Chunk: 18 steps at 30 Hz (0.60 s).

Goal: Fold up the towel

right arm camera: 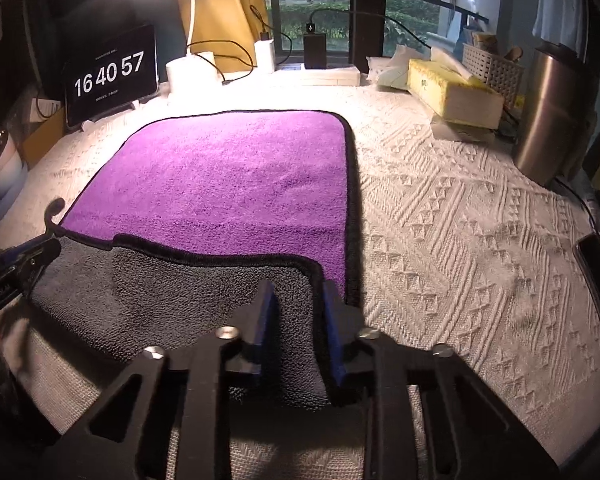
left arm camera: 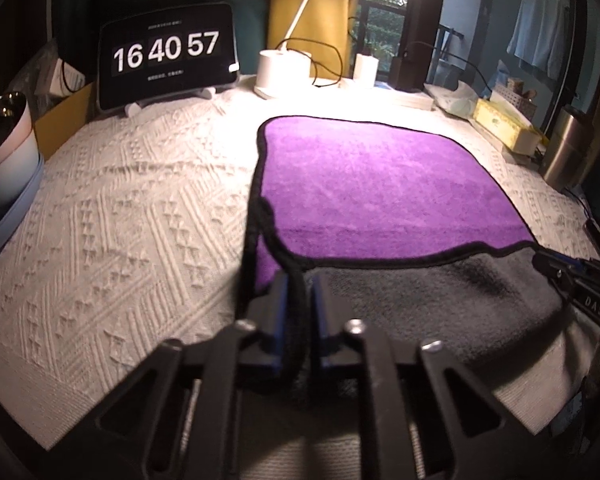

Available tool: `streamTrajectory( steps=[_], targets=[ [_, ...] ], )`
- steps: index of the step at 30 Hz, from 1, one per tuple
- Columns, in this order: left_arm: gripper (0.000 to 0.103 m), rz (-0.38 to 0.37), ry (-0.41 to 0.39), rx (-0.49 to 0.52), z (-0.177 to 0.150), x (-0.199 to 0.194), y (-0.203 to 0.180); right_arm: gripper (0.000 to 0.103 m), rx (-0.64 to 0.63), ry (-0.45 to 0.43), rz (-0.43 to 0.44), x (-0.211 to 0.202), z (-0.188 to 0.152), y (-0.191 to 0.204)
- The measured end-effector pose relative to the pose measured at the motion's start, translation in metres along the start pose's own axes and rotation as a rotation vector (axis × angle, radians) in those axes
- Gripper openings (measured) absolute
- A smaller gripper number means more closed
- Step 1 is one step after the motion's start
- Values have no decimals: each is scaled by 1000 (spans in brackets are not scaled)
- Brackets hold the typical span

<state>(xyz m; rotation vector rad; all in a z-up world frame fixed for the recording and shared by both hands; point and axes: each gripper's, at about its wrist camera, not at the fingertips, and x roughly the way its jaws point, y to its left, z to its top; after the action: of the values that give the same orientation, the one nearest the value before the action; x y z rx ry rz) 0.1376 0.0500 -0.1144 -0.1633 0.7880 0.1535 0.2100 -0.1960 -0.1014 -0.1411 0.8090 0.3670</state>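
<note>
The purple plush towel with a grey underside and black stitched border (left arm camera: pixel 380 184) is spread on the white woven tablecloth (left arm camera: pixel 120 208), ahead of both pairs of fingers, and its near edge is turned over so that a grey band lies toward the cameras while the purple face stretches away beyond the fingertips. The left gripper (left arm camera: pixel 299 304) is clenched on the near left corner: the black border is seen running between the blue pads (left arm camera: pixel 280 320), pinched tight. The right gripper (right arm camera: pixel 299 316) is likewise closed on the near right corner, a strip of grey pile and black hem being held between its blue pads (right arm camera: pixel 268 320). Each gripper appears in the other's view at the far side of the grey band. The step in hand is judged to be the first fold, with the near edge to be carried forward over the purple face toward the far edge. For this to be done well, both corners should be lifted together and kept level, so that the hem between the two pairs of fingers is held taut and straight; it sags in a wavy line at present, more so toward the left fingers. The corners should be travelled forward in parallel, laid onto the far corners with the borders matched, and released only once the cloth is resting flat. The white lamp base (right arm camera: pixel 190 70) and the black clock display reading 16 40 57 (right arm camera: pixel 110 74), beyond the far edge, should be kept clear of.
</note>
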Motion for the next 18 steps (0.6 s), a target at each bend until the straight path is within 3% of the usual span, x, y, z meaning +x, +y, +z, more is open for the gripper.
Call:
streamTrajectory(
  steps=[2,18],
  targets=[
    [6,-12,-8,-1,0,-3,0,5,3,-10,-8,-2,0,-1],
    [5,-19,-161,-6,22,-44,1,5,8,-154,-64,-45,17,-4]
  ],
)
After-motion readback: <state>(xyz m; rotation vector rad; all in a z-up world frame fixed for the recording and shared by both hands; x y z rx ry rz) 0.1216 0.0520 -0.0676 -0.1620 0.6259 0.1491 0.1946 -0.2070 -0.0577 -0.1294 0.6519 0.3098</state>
